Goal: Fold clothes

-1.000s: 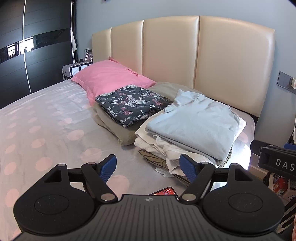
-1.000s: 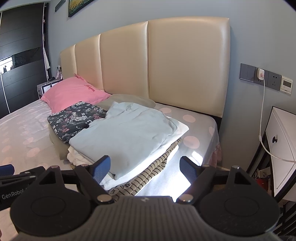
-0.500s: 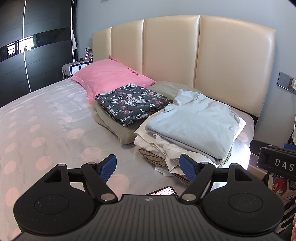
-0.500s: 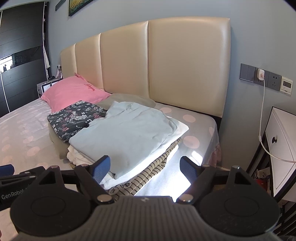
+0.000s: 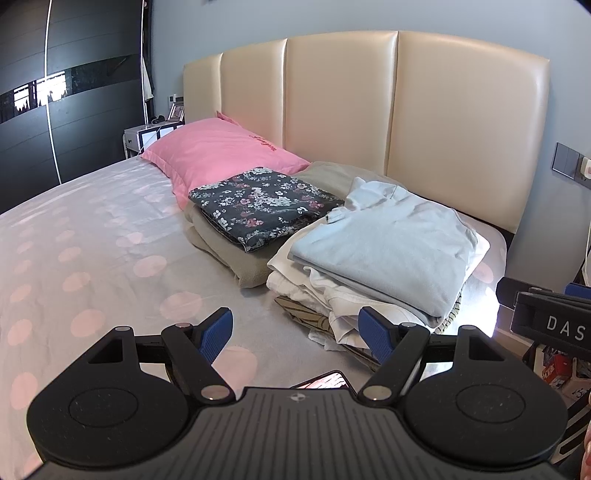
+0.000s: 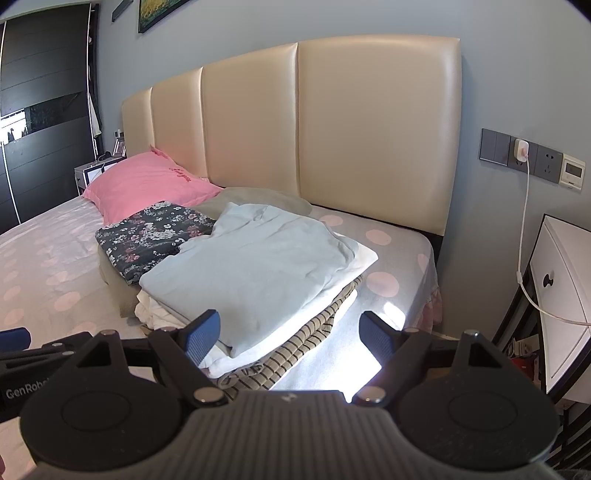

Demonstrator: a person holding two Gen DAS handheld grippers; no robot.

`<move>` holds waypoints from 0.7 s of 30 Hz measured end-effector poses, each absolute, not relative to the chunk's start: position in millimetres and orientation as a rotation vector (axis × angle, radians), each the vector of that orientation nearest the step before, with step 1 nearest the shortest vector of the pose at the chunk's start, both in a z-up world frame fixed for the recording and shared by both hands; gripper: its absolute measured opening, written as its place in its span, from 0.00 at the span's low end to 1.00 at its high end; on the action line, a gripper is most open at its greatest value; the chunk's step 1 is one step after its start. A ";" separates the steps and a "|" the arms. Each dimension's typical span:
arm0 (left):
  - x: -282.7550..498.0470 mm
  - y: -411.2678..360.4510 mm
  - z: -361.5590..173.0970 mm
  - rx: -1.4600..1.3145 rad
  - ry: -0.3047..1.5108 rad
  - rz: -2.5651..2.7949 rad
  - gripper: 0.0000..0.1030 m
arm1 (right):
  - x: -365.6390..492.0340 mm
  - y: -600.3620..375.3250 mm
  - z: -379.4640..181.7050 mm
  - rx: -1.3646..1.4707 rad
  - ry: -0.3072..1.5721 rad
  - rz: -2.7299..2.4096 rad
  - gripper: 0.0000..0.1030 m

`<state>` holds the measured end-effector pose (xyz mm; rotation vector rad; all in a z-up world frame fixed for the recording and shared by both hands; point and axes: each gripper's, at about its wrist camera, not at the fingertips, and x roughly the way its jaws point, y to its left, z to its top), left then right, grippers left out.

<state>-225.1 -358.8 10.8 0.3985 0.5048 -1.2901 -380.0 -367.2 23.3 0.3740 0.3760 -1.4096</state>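
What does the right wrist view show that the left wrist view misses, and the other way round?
Only the right wrist view shows the white nightstand, the plugged-in charger with its cable, and the framed picture.

Only the left wrist view shows a phone lying on the bed just below the left gripper.

Both show the pink pillow, the floral garment on a beige pile, and the light blue top crowning the nearer stack. The left gripper and the right gripper are both open and empty.
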 end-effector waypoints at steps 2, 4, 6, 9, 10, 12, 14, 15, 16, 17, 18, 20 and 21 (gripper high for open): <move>-224.8 -358.8 10.5 0.395 0.497 -1.287 0.72 | -377.4 -364.2 23.9 0.341 0.373 -1.415 0.82; -224.6 -358.8 10.6 0.389 0.489 -1.288 0.72 | -374.2 -360.5 24.5 0.304 0.371 -1.414 0.82; -224.5 -358.4 11.0 0.382 0.482 -1.290 0.72 | -371.4 -356.7 25.4 0.270 0.367 -1.411 0.82; -224.2 -356.9 12.2 0.368 0.467 -1.296 0.72 | -368.7 -354.4 25.9 0.253 0.369 -1.403 0.82; -224.1 -356.3 12.6 0.363 0.461 -1.298 0.72 | -368.3 -354.3 26.3 0.252 0.370 -1.403 0.82; -224.0 -355.2 13.3 0.355 0.451 -1.300 0.72 | -368.0 -354.4 27.0 0.254 0.368 -1.405 0.82; -223.9 -354.6 14.0 0.350 0.444 -1.301 0.72 | -368.5 -354.5 27.1 0.257 0.366 -1.405 0.82; -224.0 -354.5 14.2 0.348 0.443 -1.302 0.72 | -368.5 -354.4 27.0 0.256 0.366 -1.405 0.82; -224.1 -354.4 14.3 0.347 0.441 -1.303 0.72 | -368.4 -354.2 27.0 0.255 0.367 -1.405 0.82; -224.2 -354.3 14.5 0.346 0.439 -1.304 0.72 | -368.3 -354.0 26.9 0.254 0.367 -1.405 0.82; -224.2 -354.0 14.7 0.345 0.436 -1.304 0.72 | -368.3 -353.9 26.9 0.254 0.368 -1.405 0.82; -223.9 -353.1 15.0 0.338 0.431 -1.307 0.72 | -368.4 -353.7 27.0 0.254 0.368 -1.406 0.82; -223.3 -351.9 15.2 0.329 0.430 -1.318 0.72 | -368.5 -353.7 27.0 0.255 0.367 -1.406 0.82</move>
